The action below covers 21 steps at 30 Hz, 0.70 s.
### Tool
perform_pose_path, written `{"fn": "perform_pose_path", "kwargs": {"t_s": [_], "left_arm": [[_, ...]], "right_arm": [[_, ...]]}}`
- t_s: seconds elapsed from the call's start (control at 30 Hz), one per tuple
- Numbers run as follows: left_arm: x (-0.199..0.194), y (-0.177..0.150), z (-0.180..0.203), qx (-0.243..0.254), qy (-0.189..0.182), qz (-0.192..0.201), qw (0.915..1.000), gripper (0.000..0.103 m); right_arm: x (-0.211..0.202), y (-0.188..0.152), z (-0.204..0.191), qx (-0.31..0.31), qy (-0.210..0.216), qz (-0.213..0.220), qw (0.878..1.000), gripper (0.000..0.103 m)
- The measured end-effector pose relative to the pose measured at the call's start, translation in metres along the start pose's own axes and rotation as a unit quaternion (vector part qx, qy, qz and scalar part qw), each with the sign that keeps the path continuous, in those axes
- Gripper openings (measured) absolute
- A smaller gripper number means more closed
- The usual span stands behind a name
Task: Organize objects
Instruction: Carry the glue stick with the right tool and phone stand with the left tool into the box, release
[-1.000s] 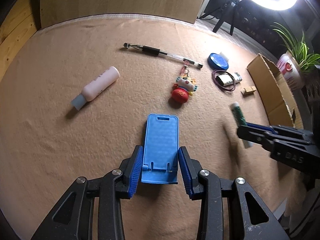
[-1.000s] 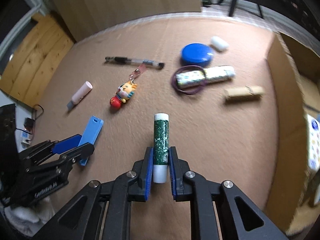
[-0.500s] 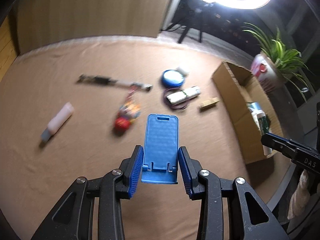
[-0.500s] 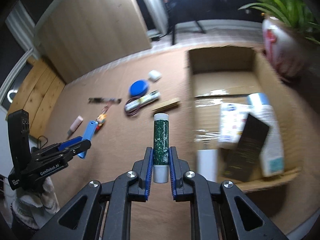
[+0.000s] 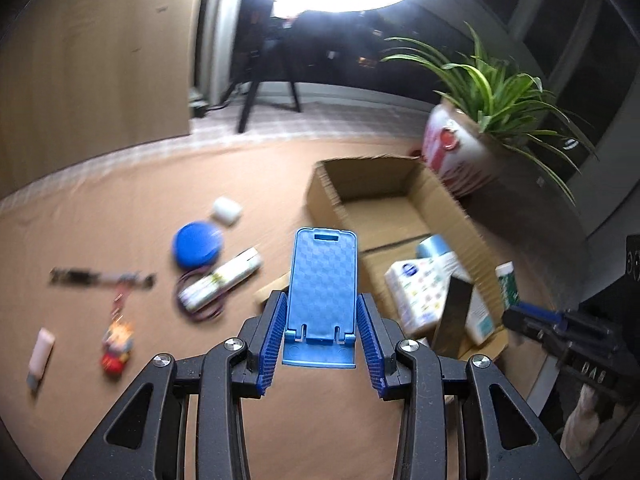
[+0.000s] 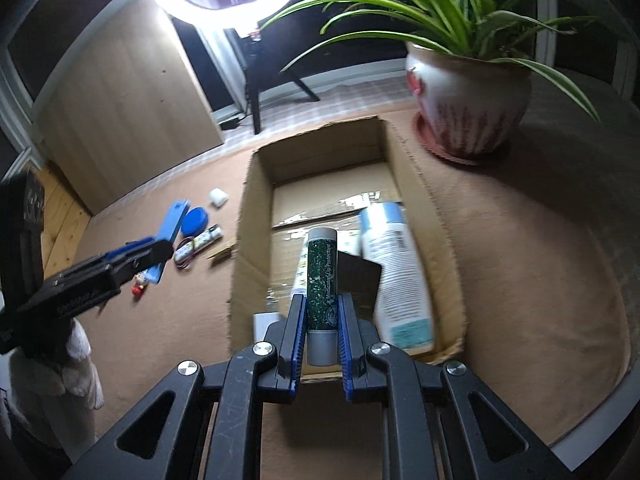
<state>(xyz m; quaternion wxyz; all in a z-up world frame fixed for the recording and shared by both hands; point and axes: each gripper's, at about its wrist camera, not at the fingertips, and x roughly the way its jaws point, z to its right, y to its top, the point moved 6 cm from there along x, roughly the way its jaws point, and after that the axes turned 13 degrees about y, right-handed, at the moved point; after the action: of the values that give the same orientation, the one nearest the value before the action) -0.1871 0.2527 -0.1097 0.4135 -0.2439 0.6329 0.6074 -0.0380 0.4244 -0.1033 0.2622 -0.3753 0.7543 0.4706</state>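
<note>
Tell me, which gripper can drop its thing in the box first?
Probably the right gripper: its green lip balm hangs at the cardboard box opening, while the left gripper with the blue phone stand sits beside it.

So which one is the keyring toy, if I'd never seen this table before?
Start at the open cardboard box, then look far left across the tan cloth, past the blue round lid. The keyring toy lies just below the pen, right of a pink tube. It alone is a small red and orange figure.
</note>
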Motion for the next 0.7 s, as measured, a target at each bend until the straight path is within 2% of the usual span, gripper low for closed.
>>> {"fn": "perform_pose_path", "kwargs": {"t_s": [0.2,0.53,0.6,0.63,0.67,0.7], "left_arm": [[0.022,0.027,0.04,0.025,-0.003,0.003,0.9997,0.039],[0.063,0.049,0.069,0.036,-0.001,-0.006,0.9993,0.039],[0.067,0.052,0.073,0.038,0.0,-0.003,0.9993,0.041],[0.068,0.053,0.074,0.039,0.002,-0.002,0.9992,0.057],[0.07,0.054,0.074,0.038,0.007,-0.002,0.9992,0.074],[0.069,0.055,0.073,0.035,0.008,0.002,0.9993,0.078]], "right_arm": [[0.0,0.005,0.01,-0.001,-0.002,0.001,1.0,0.014],[0.004,0.012,0.018,-0.005,-0.007,0.009,1.0,0.016],[0.005,0.013,0.02,-0.002,-0.006,0.009,1.0,0.039],[0.003,0.014,0.02,-0.003,-0.006,0.018,1.0,0.055],[0.001,0.015,0.02,-0.005,-0.006,0.026,1.0,0.061],[-0.001,0.015,0.019,-0.009,-0.004,0.03,0.999,0.062]]}}
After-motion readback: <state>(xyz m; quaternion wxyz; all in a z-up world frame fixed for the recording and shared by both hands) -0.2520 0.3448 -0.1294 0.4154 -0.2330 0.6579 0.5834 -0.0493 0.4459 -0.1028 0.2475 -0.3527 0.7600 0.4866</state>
